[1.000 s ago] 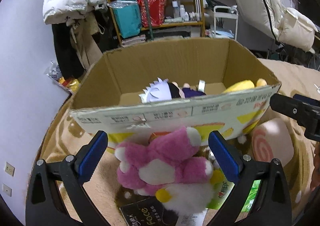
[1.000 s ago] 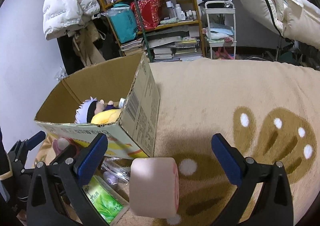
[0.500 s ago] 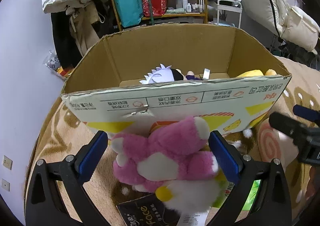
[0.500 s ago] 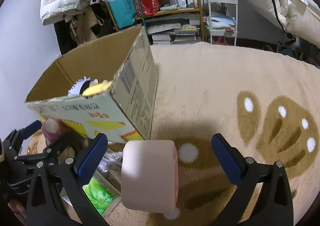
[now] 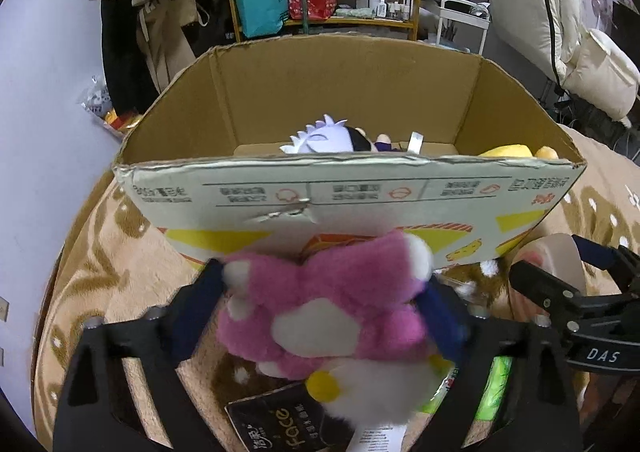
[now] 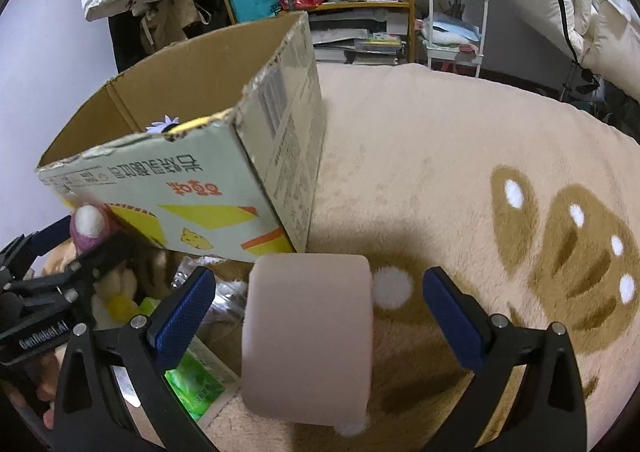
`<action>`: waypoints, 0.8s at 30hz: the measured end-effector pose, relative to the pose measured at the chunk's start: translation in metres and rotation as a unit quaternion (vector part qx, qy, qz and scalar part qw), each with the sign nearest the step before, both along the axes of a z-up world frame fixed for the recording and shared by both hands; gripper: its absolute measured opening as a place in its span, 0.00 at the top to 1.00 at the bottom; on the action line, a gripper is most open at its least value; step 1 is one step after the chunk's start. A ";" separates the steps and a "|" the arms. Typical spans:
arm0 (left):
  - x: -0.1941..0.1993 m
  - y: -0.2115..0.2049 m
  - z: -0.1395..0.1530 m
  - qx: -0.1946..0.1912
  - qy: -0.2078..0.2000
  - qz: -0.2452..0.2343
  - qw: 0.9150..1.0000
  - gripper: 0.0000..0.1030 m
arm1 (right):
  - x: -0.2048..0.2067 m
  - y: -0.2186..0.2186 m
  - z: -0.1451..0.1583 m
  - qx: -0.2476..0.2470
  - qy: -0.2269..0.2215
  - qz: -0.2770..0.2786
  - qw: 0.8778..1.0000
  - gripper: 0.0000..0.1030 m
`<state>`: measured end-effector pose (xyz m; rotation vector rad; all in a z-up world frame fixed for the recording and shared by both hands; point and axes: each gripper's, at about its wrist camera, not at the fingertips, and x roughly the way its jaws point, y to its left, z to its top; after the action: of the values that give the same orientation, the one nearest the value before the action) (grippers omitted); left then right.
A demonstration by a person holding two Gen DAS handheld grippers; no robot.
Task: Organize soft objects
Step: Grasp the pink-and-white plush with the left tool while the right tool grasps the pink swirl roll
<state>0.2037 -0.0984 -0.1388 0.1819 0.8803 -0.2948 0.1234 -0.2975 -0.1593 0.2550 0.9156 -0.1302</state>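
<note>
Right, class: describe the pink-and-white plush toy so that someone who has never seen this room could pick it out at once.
Find the big open cardboard box on the tan blanket. Right in front of its printed near wall, between the blue pads of the left claw, is the pink plush toy. It alone is fluffy magenta with white patches and paw tips; the roll-shaped cushion beside it is smooth and pale pink.

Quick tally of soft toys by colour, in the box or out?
Pink: 2 — pink-and-white plush between the left tool's pads, pale pink roll cushion.
White-haired: 1 — doll, in box.
Yellow: 1 — plush, in box.
Total: 4
</note>
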 end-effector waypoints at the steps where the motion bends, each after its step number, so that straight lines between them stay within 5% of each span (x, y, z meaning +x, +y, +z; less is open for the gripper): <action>1: 0.002 0.002 0.000 -0.006 0.005 0.002 1.000 0.17 | 0.001 -0.001 -0.001 0.001 0.003 0.000 1.000 0.00; 12: -0.002 0.008 0.000 -0.011 0.007 0.000 1.000 0.31 | 0.007 0.004 -0.010 -0.002 0.026 0.024 0.999 0.00; 24: -0.008 0.016 0.011 -0.020 -0.006 0.009 1.000 0.41 | 0.007 0.006 -0.021 -0.036 0.058 0.040 0.997 0.24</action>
<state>0.1957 -0.0820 -0.1277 0.1386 0.8641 -0.2946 0.1300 -0.2912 -0.1803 0.1458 1.0328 -0.1045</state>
